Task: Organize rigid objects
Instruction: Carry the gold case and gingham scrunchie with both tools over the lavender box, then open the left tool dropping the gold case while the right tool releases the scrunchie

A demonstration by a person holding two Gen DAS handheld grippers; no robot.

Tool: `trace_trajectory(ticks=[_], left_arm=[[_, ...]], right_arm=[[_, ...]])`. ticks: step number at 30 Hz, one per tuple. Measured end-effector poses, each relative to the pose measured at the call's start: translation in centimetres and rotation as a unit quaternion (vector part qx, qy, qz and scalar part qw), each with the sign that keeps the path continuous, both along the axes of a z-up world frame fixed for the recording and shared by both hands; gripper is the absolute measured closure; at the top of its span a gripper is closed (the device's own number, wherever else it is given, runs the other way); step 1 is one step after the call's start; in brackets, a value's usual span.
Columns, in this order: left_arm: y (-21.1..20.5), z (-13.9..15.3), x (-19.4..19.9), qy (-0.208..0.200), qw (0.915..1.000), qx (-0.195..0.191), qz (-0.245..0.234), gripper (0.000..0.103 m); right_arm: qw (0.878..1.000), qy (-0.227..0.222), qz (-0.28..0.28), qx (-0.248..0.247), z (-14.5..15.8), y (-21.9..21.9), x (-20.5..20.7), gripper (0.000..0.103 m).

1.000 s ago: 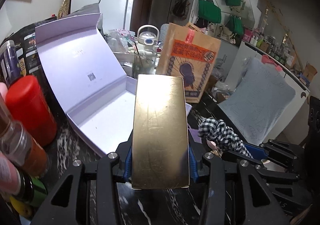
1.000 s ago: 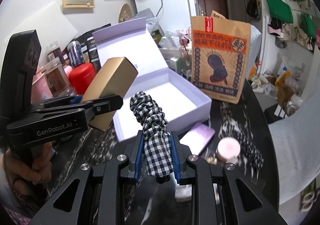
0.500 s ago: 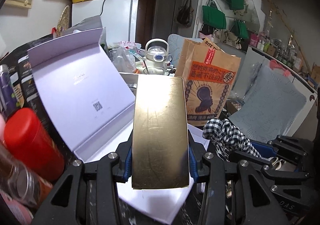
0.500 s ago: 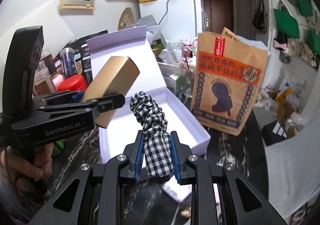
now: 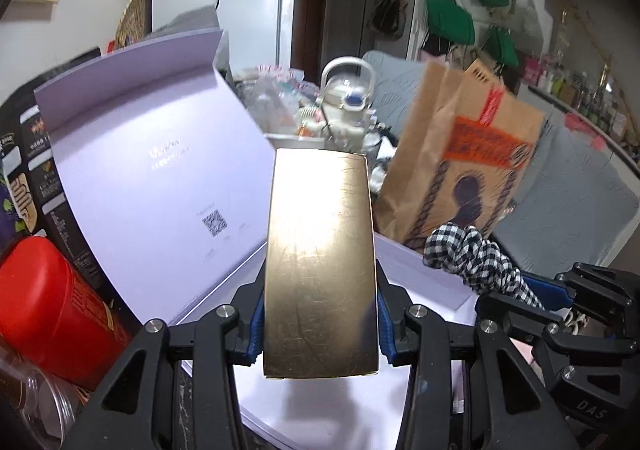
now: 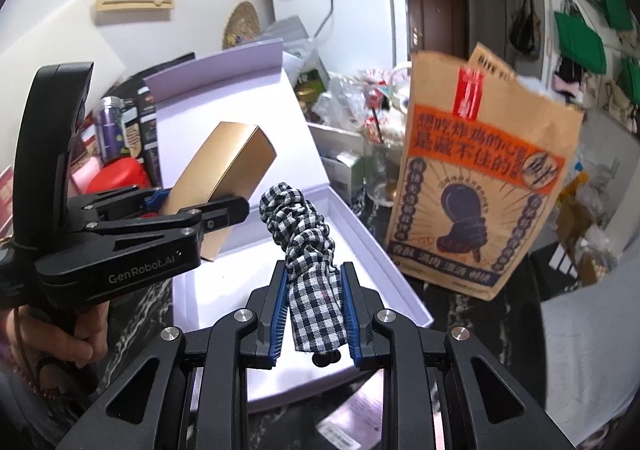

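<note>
My left gripper (image 5: pixel 320 324) is shut on a gold rectangular box (image 5: pixel 320 262), held tilted above the open lavender gift box (image 5: pixel 352 410). The same gold box (image 6: pixel 224 177) and left gripper (image 6: pixel 200 215) show at the left of the right wrist view, over the gift box's tray (image 6: pixel 384 250). My right gripper (image 6: pixel 314 316) is shut on a black-and-white checked fabric item (image 6: pixel 308 250), also above the tray. That checked item (image 5: pixel 472 254) appears at the right of the left wrist view. The gift box's lid (image 5: pixel 152 169) stands raised behind.
A brown paper bag (image 6: pixel 480 193) with an orange label stands right of the gift box. A red canister (image 5: pixel 48 310) and jars crowd the left. A clear kettle (image 5: pixel 344 105) and clutter sit behind the box. A hand (image 6: pixel 68 338) holds the left gripper. The countertop is dark marble.
Both grippers have moved forward over the gift box, carrying the gold box and checked item. The tray now lies directly beneath them and the paper bag looks closer.
</note>
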State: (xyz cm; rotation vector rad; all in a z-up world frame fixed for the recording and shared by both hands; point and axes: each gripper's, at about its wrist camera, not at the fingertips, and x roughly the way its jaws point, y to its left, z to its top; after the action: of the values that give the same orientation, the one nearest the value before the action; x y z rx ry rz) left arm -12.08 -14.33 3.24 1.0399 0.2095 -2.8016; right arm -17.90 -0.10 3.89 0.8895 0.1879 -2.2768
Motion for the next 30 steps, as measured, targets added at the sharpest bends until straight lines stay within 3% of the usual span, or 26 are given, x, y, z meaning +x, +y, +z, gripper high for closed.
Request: trace_trajectory(ticks=[16,26,29,30], left_arm=[[-1.8,-5.8,-3.1,-0.103,0.9944,0.016,0.018,0.06],[-1.0,-6.6,-3.6,-0.116,0.9933,0.0,0.008,0.06],[-0.7,-6.4,-3.7,-0.119,0.9929,-0.007,0.004,0.059],[-0.6,-6.3,-3.8,-0.119,0.9928,-0.009,0.002,0.059]], right_arm=[[0.997,-0.071,-0.034,0.028,-5.0,-1.3,-3.4,0.078],[0.996,-0.072,-0.038,0.046,-5.9,-2.4,-3.3,0.076],[0.996,-0.066,-0.042,0.051,-5.7,-2.4,-3.0,0.069],[0.995,-0.065,-0.047,0.055,-5.6,-2.4,-2.9,0.062]])
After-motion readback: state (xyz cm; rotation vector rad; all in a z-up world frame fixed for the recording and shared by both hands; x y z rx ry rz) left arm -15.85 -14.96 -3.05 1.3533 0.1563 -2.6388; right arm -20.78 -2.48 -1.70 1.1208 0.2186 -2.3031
